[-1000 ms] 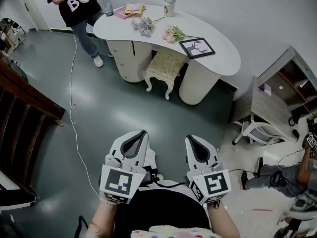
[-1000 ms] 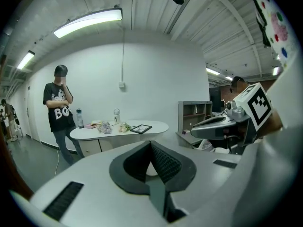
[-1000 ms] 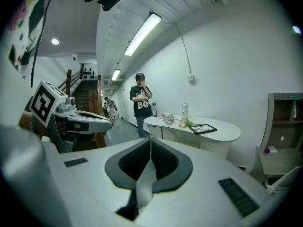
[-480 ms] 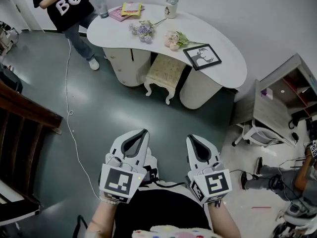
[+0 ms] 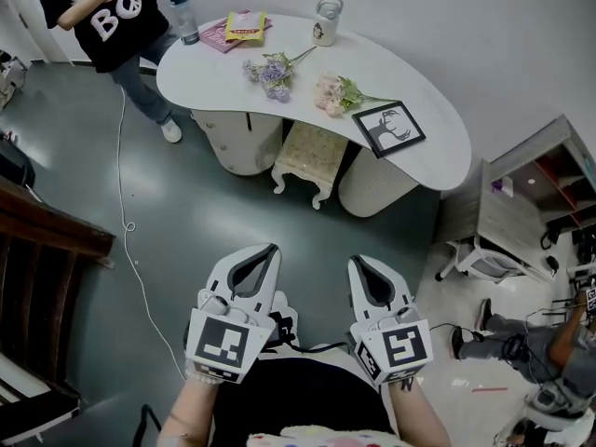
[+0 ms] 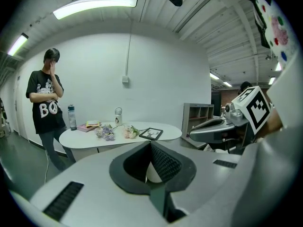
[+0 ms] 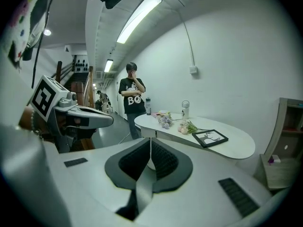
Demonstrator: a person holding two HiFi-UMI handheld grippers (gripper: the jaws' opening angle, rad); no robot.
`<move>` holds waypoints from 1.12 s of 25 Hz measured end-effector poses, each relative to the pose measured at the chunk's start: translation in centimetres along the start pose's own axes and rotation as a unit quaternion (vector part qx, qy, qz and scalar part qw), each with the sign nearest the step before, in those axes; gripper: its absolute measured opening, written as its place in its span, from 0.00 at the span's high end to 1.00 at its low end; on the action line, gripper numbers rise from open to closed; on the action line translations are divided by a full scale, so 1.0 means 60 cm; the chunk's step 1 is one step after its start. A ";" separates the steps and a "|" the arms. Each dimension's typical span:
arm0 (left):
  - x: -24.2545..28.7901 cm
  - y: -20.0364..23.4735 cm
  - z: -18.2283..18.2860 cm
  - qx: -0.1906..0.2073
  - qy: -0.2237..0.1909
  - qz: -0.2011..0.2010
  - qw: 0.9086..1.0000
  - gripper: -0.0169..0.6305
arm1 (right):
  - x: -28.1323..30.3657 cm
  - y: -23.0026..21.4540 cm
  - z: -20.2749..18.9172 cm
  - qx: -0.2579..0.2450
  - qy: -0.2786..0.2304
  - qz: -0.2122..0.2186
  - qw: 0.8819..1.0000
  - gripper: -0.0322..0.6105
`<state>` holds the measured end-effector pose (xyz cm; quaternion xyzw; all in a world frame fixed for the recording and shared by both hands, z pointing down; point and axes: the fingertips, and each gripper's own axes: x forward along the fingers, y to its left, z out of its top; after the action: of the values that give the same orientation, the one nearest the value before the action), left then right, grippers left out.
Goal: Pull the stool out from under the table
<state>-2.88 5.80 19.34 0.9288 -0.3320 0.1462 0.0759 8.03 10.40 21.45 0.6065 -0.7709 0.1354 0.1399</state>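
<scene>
A cream stool [image 5: 314,149] with a patterned cushion and curved white legs stands tucked between the two round pedestals of the white curved table [image 5: 424,161]. My left gripper [image 5: 262,252] and right gripper [image 5: 362,264] are held close to my body, well short of the stool, both shut and empty. In the left gripper view the table [image 6: 85,137] is ahead beyond the shut jaws, and the right gripper view shows the table [image 7: 236,148] too. The stool is hidden in both gripper views.
On the table lie flowers [image 5: 270,73], a framed picture [image 5: 388,128], a jar [image 5: 326,20], a bottle [image 5: 183,14] and books [image 5: 237,29]. A person [image 5: 102,21] stands at its left end. A cable [image 5: 121,194] runs across the floor. A shelf unit [image 5: 531,194] and chair base [image 5: 475,259] are at right.
The table and stool sit slightly lower and more to the left in the head view as my view has shifted. Both grippers stay shut in the same place.
</scene>
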 end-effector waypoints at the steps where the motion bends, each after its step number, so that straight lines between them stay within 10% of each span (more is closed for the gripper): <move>1: 0.005 0.009 0.003 0.001 0.000 -0.002 1.000 0.95 | 0.009 0.000 0.004 -0.001 0.001 -0.001 1.000 0.89; 28: 0.065 0.098 -0.020 0.011 0.024 0.005 1.000 0.95 | 0.134 -0.005 -0.003 -0.019 0.051 0.023 0.998 0.89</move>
<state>-4.01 -0.74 21.97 0.9239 -0.3334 0.1728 0.0728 6.49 3.19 24.70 0.5778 -0.7791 0.1550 0.1876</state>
